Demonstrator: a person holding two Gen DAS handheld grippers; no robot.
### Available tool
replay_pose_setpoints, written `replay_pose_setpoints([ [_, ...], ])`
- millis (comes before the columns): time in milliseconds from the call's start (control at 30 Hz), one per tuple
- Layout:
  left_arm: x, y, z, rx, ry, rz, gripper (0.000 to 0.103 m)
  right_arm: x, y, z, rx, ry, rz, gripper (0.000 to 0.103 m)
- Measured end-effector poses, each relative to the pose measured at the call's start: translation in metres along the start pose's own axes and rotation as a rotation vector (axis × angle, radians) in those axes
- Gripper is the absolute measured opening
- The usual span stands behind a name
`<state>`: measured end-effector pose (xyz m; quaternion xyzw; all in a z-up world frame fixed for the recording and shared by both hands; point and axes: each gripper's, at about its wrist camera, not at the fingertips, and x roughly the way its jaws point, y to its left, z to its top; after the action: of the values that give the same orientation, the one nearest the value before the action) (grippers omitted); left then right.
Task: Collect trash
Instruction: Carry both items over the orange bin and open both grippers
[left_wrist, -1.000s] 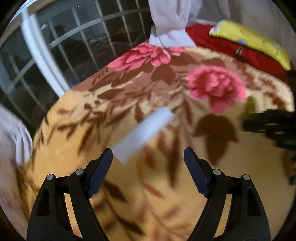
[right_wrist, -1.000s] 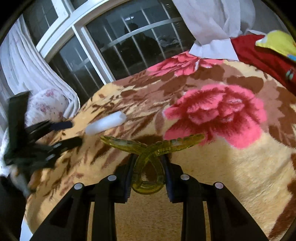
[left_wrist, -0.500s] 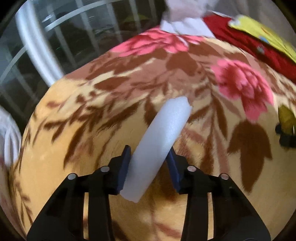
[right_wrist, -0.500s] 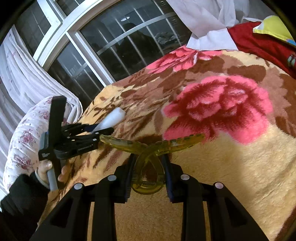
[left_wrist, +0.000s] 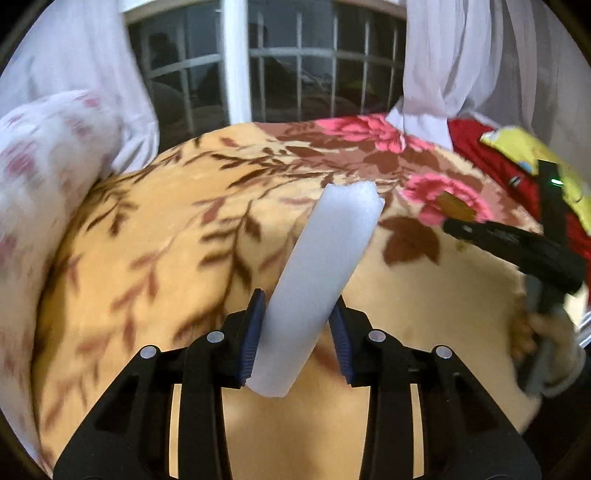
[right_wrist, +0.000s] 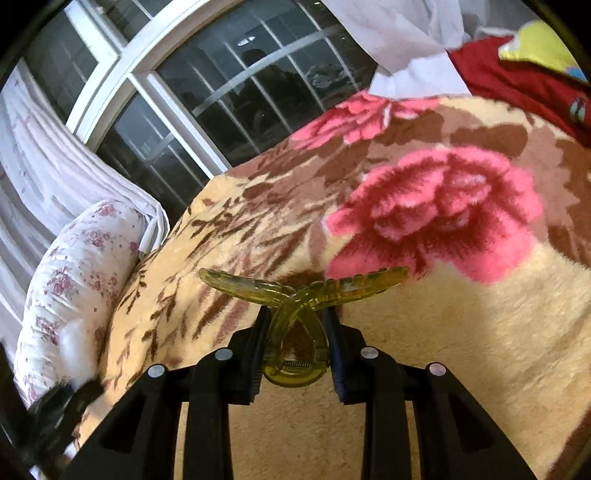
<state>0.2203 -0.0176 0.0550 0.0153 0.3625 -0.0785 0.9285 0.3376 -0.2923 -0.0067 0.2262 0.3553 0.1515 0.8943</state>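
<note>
- Left wrist view: the left claw (left_wrist: 297, 334) is clamped on a white foam stick (left_wrist: 317, 280), which juts forward and up from between the blue pads (left_wrist: 252, 334), lifted above the bed.
- The floral blanket (left_wrist: 166, 236) covers the bed below; nothing lies between the stick and the blanket.
- A flowered pillow (left_wrist: 44, 177) lies at the left edge of the blanket, just under a white curtain (left_wrist: 85, 55).
- Behind the bed stands a barred window (left_wrist: 295, 74), dark outside, with a second curtain (left_wrist: 443, 62) hanging at the right.
- A red cloth (left_wrist: 491, 158) and a yellow pillow (left_wrist: 535, 158) lie at the far right corner.
- The right claw (left_wrist: 458, 225) reaches in from the right, blurred, with a yellowish piece at its tip.
- Right wrist view: the right claw (right_wrist: 295, 350) is clamped on a yellow hair clip (right_wrist: 301, 295), whose two wings spread sideways above the blanket (right_wrist: 461, 350).
- The pillow (right_wrist: 74, 266) sits at the left, the window (right_wrist: 240, 92) behind it.
- A blurred white piece (right_wrist: 77, 343) and a dark shape show at the lower left; I cannot tell what they are.
</note>
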Motion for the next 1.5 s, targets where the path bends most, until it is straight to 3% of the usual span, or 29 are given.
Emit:
replay_pose_setpoints([
  [167,-0.049,-0.003,-0.044,-0.060,-0.034,0.039,0.034,-0.047,0.037,-0.016,-0.090,-0.050,0.023,0.029],
  [333,-0.081,-0.006,-0.081,-0.084,-0.032,0.007,0.034,-0.104,0.077,-0.056,-0.207,-0.064,0.051,0.029],
  [567,-0.119,-0.022,-0.128,-0.087,-0.043,-0.007,0.035,-0.190,0.112,-0.129,-0.364,-0.105,0.063,0.029],
  [733,-0.130,-0.032,-0.158,-0.099,-0.024,-0.019,0.036,-0.224,0.115,-0.185,-0.442,-0.070,0.036,0.029],
  [933,-0.125,-0.051,-0.192,-0.100,0.047,-0.028,0.036,-0.225,0.096,-0.237,-0.422,0.035,-0.005,0.029],
  [1167,-0.094,-0.061,-0.225,-0.121,0.213,-0.072,0.036,-0.207,0.070,-0.283,-0.362,0.178,-0.042,0.029],
  [1333,-0.075,-0.057,-0.239,-0.159,0.304,-0.095,0.036,-0.199,0.064,-0.295,-0.351,0.227,-0.060,0.029],
  [1500,-0.069,-0.054,-0.245,-0.168,0.332,-0.102,0.037,-0.192,0.058,-0.297,-0.324,0.254,-0.067,0.030],
])
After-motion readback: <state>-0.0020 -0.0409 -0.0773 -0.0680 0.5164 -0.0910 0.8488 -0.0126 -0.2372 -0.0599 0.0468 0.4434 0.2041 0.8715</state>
